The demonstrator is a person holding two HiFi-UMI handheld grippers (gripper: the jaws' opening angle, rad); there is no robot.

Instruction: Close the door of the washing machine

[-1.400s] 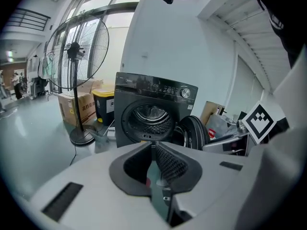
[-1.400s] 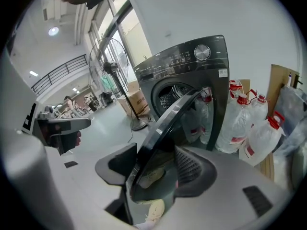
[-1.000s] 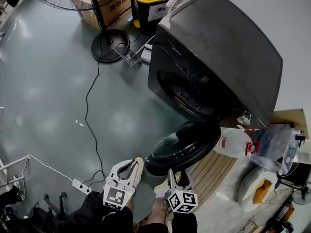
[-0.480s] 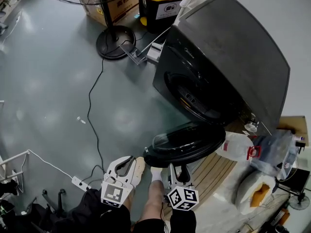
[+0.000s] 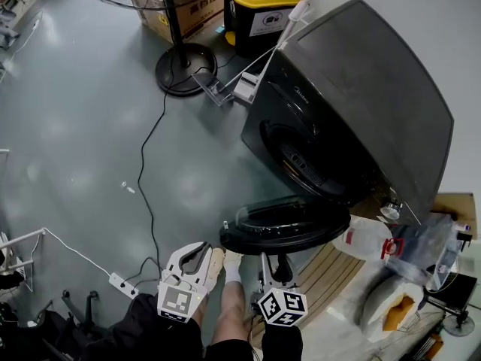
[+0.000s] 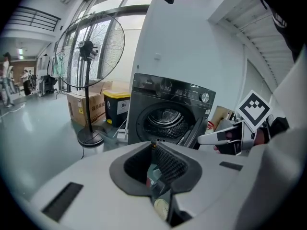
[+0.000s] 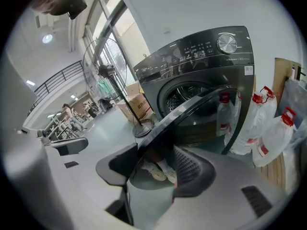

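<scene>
**At the washer: door hanging open, tongs just below it**

Right of centre in the head view, the dark washing machine [image 5: 353, 89] stands on the grey floor [image 5: 75, 126] with its drum mouth exposed. Its door [image 5: 285, 224] is swung out wide in front of the machine and is not latched.

The right gripper [image 5: 275, 269] sits just under the door's near rim, jaws apart by a narrow gap. In the right gripper view the door rim crosses right at the jaw tips, and shoes and floor show through the gap. Can't tell if it touches the rim.

The left gripper [image 5: 201, 253] is just beside it, clear of the door, jaw tips pressed together, nothing held. The left gripper view looks straight at the drum.

White plastic bottles [image 5: 368, 241] stand by the machine's right side, next to a slatted wooden pallet [image 5: 323, 273]. A pedestal fan [image 5: 184, 66], a cardboard box [image 5: 176, 6] and a yellow-lidded bin [image 5: 259, 2] are behind. A power strip [image 5: 120, 283] lies on the floor at left.
</scene>
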